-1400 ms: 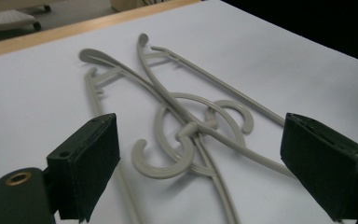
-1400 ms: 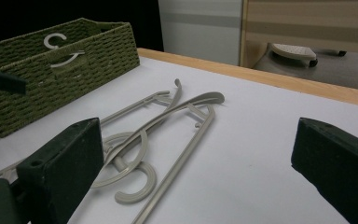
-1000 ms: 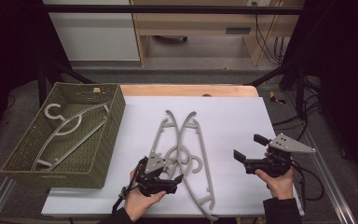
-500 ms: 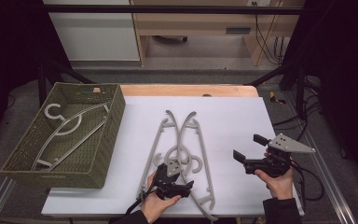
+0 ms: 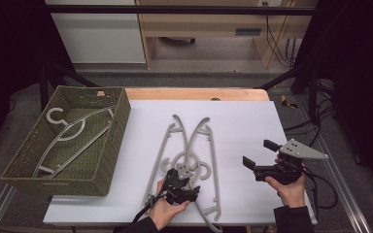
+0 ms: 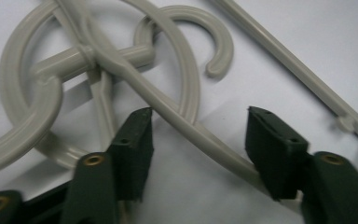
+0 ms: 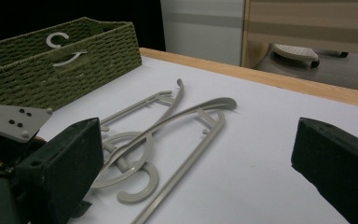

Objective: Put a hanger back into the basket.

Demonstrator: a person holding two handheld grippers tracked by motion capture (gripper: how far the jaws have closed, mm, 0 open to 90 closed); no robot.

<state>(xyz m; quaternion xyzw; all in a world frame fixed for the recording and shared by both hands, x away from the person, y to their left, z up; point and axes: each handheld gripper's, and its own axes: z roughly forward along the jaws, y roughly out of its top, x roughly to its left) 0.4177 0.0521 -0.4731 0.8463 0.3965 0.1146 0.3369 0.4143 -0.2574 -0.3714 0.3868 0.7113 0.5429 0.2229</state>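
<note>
Two hangers [image 5: 189,160] mid-sheet | left tongs [image 6: 198,154] closing astride one bar (untouched) | right tongs [image 5: 257,155] released

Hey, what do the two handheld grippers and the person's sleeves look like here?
Both grippers are black, each with two blocky black jaws. The right gripper carries a grey three-cornered plate with small holes, and a black cable trails from it. The left gripper has brass-coloured rivets. The sleeves are dark.

The left gripper [image 5: 180,178] sits low at the near edge, its jaws partly apart and just been closing. The right gripper [image 5: 256,154] hovers at the right, jaws wide, pointing left.
</note>
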